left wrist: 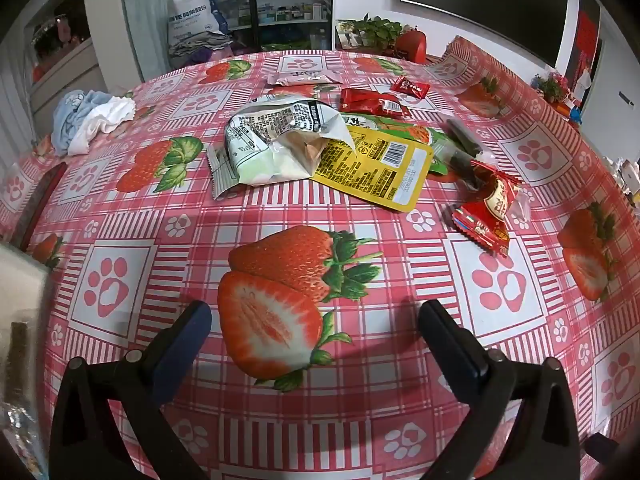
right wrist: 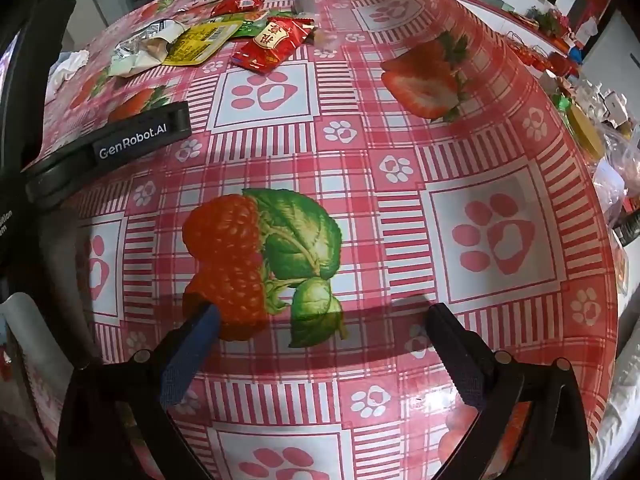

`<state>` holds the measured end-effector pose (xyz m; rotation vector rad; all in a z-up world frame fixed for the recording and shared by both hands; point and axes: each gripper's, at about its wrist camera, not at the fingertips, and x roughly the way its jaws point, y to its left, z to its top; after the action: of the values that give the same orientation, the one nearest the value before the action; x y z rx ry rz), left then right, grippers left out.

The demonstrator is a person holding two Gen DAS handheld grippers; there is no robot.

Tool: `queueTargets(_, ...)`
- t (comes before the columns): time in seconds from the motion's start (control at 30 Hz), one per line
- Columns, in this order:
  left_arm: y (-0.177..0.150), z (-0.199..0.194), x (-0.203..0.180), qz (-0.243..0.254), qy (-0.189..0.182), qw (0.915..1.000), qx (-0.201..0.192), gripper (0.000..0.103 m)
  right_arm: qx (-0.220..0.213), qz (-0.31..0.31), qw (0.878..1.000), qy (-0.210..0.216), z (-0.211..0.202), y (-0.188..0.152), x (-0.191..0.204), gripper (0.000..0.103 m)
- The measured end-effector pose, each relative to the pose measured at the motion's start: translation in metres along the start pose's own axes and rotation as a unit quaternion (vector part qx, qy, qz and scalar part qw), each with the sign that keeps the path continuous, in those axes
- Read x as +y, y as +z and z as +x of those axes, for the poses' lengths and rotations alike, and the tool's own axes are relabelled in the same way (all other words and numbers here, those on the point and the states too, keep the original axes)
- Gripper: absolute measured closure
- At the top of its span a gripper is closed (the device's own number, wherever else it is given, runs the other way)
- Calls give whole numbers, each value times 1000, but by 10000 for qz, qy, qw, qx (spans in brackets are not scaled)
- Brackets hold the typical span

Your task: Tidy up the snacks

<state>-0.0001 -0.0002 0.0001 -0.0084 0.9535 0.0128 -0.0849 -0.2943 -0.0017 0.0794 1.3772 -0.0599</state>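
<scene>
Both tools (left wrist: 316, 320) (right wrist: 320, 324) gape empty above tablecloth (left wrist: 160, 216), snack packets (left wrist: 372, 160) beyond

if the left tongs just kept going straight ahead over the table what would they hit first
Probably the crumpled silver bag, with the yellow packet just right of it. The left tongs are open and empty, with only bare tablecloth before that pile. Depth is hard to judge through the fisheye.

The tabletop (left wrist: 360, 420), covered in a pink checked cloth printed with strawberries and paw prints, carries a crumpled silver bag (left wrist: 276, 140) overlapping a yellow packet (left wrist: 380, 168), red snack packets (left wrist: 490, 210) beside them, and bunched cloths (left wrist: 92, 118) at its left edge.
</scene>
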Motion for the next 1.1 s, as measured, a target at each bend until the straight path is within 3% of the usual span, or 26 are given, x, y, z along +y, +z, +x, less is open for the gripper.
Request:
queueTargets(0.4, 0, 0, 0, 0, 0, 10000, 1, 0, 204, 65, 9998, 9, 17, 20, -12, 0)
queueTargets(1.1, 0, 0, 0, -1, -1, 10000, 1, 0, 167, 86, 9998, -16, 20, 27, -3, 0)
